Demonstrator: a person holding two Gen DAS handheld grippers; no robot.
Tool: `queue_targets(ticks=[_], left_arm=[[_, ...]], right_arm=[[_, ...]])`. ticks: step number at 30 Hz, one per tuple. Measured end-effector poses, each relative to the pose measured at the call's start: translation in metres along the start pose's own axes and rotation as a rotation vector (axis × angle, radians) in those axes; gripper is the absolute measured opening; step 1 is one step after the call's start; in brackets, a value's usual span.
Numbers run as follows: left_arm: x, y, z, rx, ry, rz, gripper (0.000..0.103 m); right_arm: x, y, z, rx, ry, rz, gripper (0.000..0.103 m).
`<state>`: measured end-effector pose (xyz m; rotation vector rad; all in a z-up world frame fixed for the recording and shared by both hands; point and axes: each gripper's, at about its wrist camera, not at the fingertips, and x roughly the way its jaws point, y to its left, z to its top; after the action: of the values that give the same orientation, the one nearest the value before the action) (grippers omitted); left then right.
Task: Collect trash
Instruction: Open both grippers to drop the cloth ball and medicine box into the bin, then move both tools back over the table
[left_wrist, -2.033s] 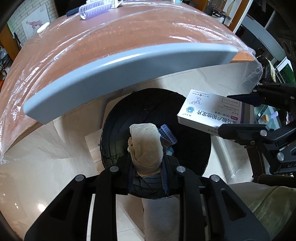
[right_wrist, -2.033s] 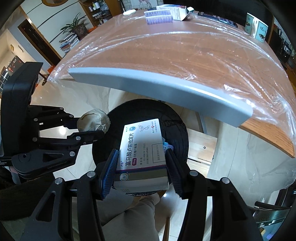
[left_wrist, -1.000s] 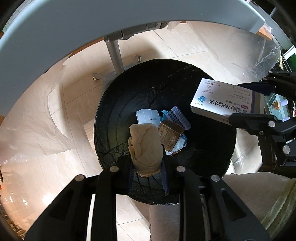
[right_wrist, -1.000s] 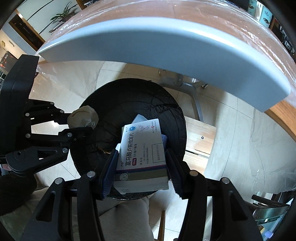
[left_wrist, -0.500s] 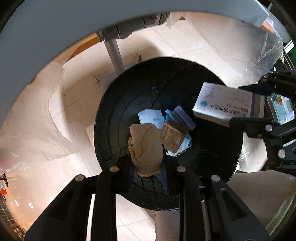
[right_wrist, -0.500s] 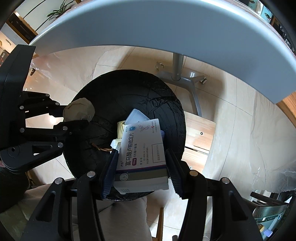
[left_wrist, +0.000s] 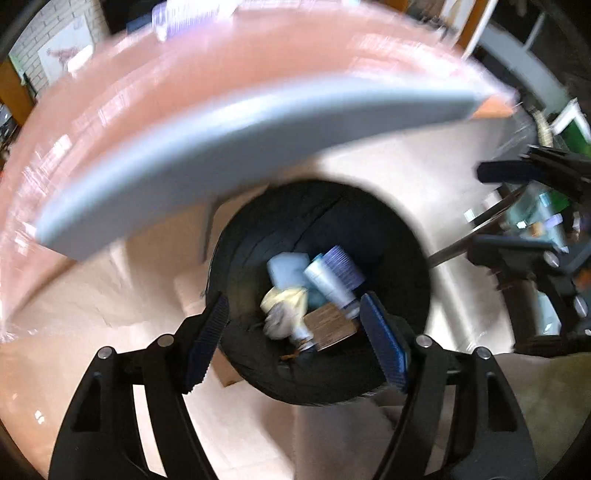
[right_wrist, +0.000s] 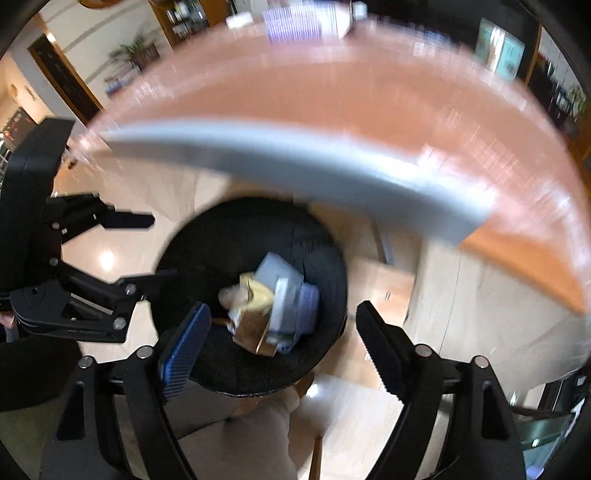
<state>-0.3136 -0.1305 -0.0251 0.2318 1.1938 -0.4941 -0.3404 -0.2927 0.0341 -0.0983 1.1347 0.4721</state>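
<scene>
Worktop (left_wrist: 221, 74) above, bin (left_wrist: 399, 236) below.
Left gripper (left_wrist: 295, 332) and right gripper (right_wrist: 280, 332) hover empty, jaws apart; rising carelessly could strike the worktop edge.

The bin (left_wrist: 399, 236) is lined in black; pale blue, yellow, brown and lilac-ribbed trash (left_wrist: 314, 291) is seen inside; the table (left_wrist: 221, 66) is reddish-brown, edged in grey; ridged blue pads (left_wrist: 384, 343) are carried on black grippers.
</scene>
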Motion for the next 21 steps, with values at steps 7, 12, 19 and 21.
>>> queue_targets(ticks=[7,12,19,21], left_arm=[[-0.085,0.004,0.042,0.055,-0.301,0.131,0.098],[-0.086,0.040,0.090,-0.033,-0.345,0.230,0.099],[-0.060,0.074,0.138,0.074,-0.335,0.283,0.099],[-0.051,0.085,0.150,0.093,-0.321,0.279,0.099]], right_arm=[[-0.058,-0.019,0.063,0.055,-0.226,-0.117,0.099],[-0.047,-0.049,0.129,0.232,-0.238,-0.072,0.099],[-0.001,-0.063,0.220,0.335,-0.189,-0.004,0.099],[0.017,-0.061,0.238,0.358,-0.166,-0.007,0.099]])
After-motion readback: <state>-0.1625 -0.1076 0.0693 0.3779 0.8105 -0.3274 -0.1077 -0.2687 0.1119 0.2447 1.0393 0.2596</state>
